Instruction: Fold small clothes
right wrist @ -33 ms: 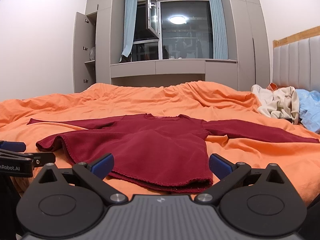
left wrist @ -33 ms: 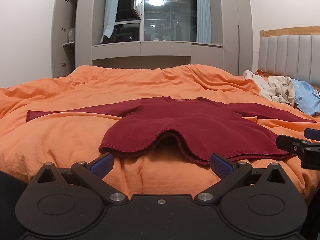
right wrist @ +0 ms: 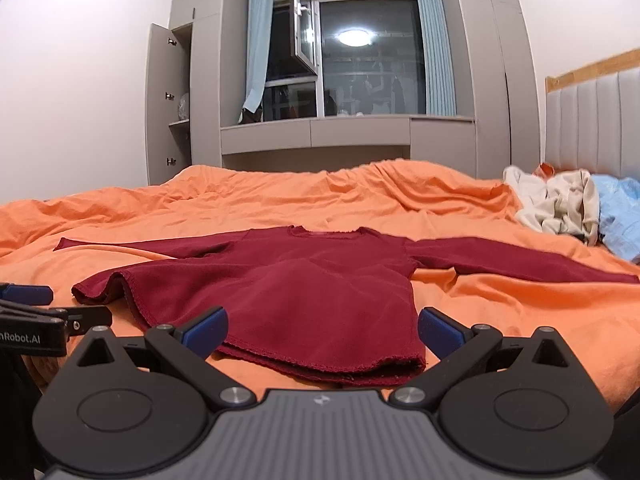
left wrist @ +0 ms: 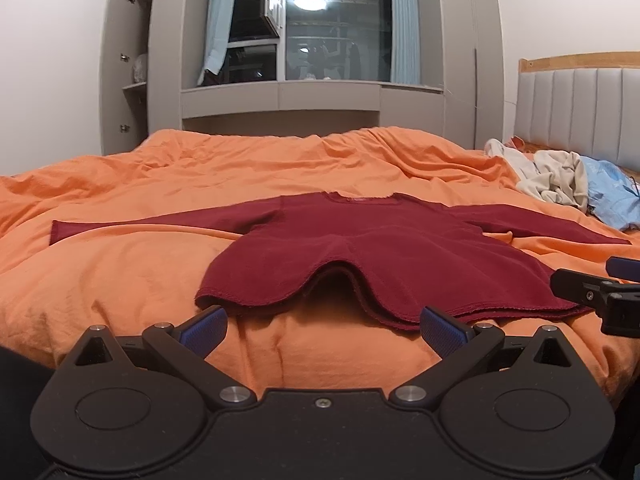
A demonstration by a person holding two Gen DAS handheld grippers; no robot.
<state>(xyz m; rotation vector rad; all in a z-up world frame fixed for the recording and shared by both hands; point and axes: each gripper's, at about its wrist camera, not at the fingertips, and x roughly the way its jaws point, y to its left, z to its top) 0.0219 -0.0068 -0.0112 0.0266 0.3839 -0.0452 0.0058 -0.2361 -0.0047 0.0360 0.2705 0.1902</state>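
Observation:
A dark red long-sleeved top [left wrist: 380,248] lies flat on the orange duvet [left wrist: 120,272] with both sleeves spread out and its hem nearest me. The hem's middle is humped up off the bed. My left gripper [left wrist: 323,322] is open just short of the hem's left half, holding nothing. In the right wrist view the same top [right wrist: 304,280] fills the middle, and my right gripper [right wrist: 322,324] is open at the hem's right corner, with nothing held. Each gripper also shows at the edge of the other's view: the right gripper [left wrist: 592,276] and the left gripper [right wrist: 60,304].
A heap of beige and light blue clothes [left wrist: 560,180] lies at the far right by the padded headboard [left wrist: 580,112]. Grey cabinets and a window stand beyond the bed. The duvet [right wrist: 520,304] is wrinkled around the top.

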